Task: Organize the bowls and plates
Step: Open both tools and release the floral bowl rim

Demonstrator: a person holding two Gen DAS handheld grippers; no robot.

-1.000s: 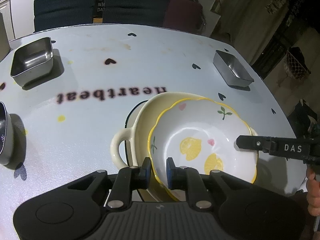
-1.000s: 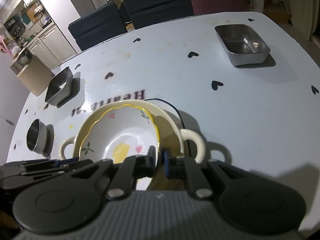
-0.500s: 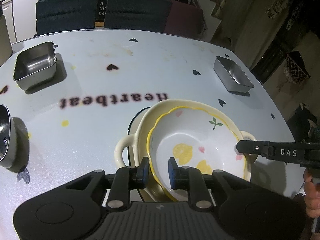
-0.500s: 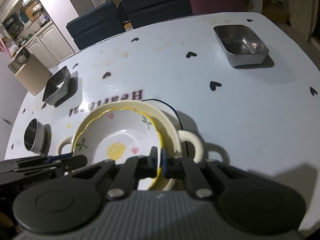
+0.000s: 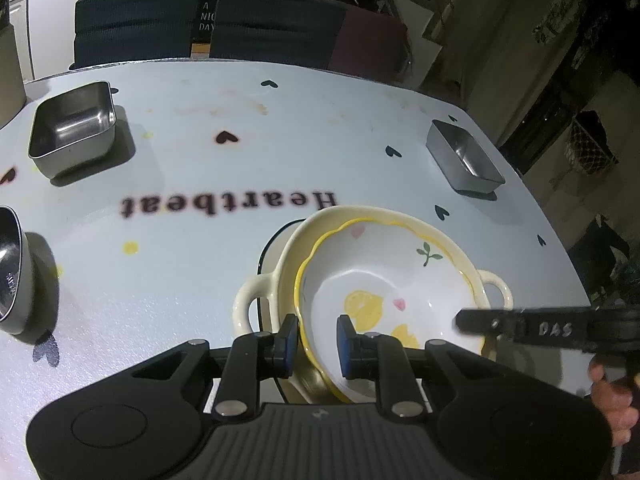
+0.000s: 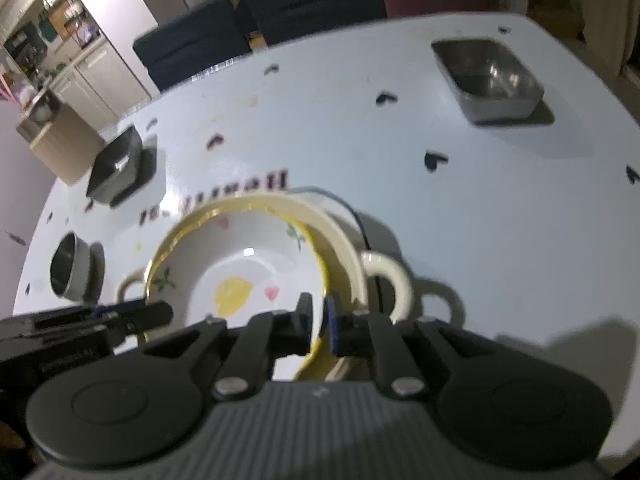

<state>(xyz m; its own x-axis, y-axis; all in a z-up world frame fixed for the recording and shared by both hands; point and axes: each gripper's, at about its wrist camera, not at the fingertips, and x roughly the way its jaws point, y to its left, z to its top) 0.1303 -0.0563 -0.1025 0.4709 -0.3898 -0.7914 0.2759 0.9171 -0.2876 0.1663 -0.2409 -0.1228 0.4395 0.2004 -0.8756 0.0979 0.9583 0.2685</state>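
Your left gripper is straddling the white scalloped lemon-print bowl nested in the cream two-handled ceramic dish; your right gripper's jaws are opening around its rim. Releasing unevenly risks tipping it.

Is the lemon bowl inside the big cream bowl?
Yes. The lemon bowl sits nested in the cream two-handled bowl, whose rim rings it.

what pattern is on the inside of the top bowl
White with lemons, pink hearts, yellow rim; left wrist view.
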